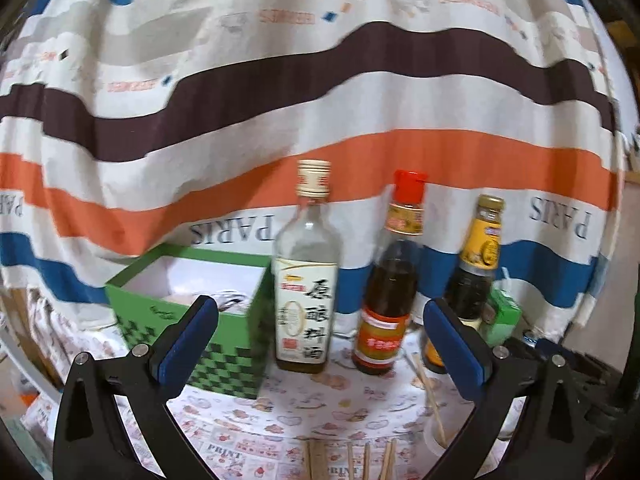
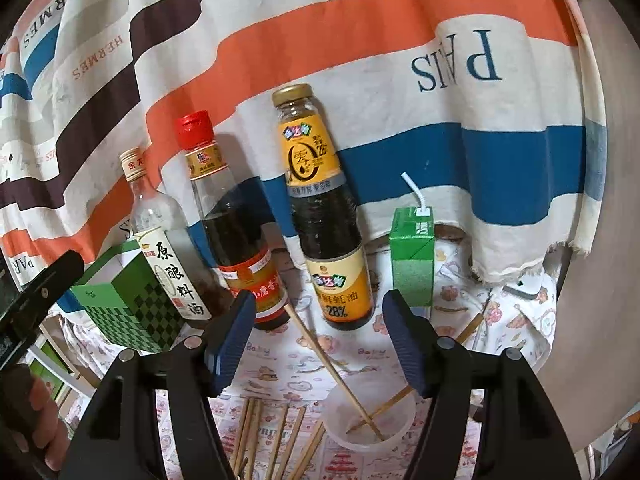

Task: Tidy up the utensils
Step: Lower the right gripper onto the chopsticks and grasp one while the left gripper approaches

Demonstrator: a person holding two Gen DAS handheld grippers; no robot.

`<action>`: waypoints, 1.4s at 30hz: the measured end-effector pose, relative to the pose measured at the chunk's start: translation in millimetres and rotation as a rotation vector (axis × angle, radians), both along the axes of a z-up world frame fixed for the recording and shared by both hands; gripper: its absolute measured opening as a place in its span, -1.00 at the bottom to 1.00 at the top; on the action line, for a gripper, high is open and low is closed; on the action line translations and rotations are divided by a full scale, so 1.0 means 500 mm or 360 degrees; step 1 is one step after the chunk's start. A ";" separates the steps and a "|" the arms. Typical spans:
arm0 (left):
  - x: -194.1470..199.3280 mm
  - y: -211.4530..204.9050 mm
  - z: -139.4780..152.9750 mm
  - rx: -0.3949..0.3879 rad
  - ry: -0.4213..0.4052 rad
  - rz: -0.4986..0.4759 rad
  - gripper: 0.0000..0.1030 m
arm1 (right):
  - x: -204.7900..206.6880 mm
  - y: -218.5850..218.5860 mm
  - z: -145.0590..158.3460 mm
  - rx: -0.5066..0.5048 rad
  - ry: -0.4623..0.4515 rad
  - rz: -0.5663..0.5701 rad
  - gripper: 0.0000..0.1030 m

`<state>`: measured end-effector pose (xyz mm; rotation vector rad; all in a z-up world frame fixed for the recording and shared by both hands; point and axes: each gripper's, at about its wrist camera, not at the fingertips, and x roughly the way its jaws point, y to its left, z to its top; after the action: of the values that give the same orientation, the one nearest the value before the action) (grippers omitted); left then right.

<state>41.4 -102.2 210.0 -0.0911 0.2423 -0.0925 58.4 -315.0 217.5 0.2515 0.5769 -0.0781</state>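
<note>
Both your left hand-held gripper (image 1: 320, 344) and right hand-held gripper (image 2: 320, 344) hover spread and empty, since two thin wooden chopsticks (image 2: 340, 368) already lean in the translucent plastic cup (image 2: 370, 412) while more lie loose on the tabletop (image 2: 280, 360).

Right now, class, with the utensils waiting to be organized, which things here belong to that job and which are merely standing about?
Belong to the job:
loose chopsticks on the table
clear plastic cup
two chopsticks already in the cup

Standing about:
cooking wine bottle
red-capped bottle
oyster sauce bottle
green drink carton
green checkered box
</note>
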 end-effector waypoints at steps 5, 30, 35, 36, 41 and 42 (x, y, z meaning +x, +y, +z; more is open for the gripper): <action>-0.013 0.016 -0.001 0.0070 -0.0008 -0.0011 0.98 | 0.019 0.021 -0.021 0.0086 0.0066 0.0018 0.32; 0.090 0.181 -0.130 -0.0052 0.0434 -0.0071 0.80 | 0.127 0.214 -0.212 0.0122 0.0554 0.0362 -0.40; 0.089 0.214 -0.119 -0.0075 0.0399 -0.0039 0.68 | 0.161 0.227 -0.299 0.0177 0.0764 0.0388 -0.57; 0.090 0.221 -0.118 -0.0087 0.0403 -0.0045 0.66 | 0.167 0.227 -0.316 0.0167 0.0794 0.0371 -0.57; 0.094 0.240 -0.117 -0.0102 0.0410 -0.0010 0.61 | 0.191 0.215 -0.395 0.0129 0.0941 0.0268 -0.57; 0.094 0.243 -0.117 -0.0102 0.0409 0.0003 0.61 | 0.196 0.211 -0.408 0.0119 0.0960 0.0259 -0.57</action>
<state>88.6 19.2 151.4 -0.1675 0.4963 -0.0868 156.4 -209.5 13.5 0.2527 1.1996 0.0282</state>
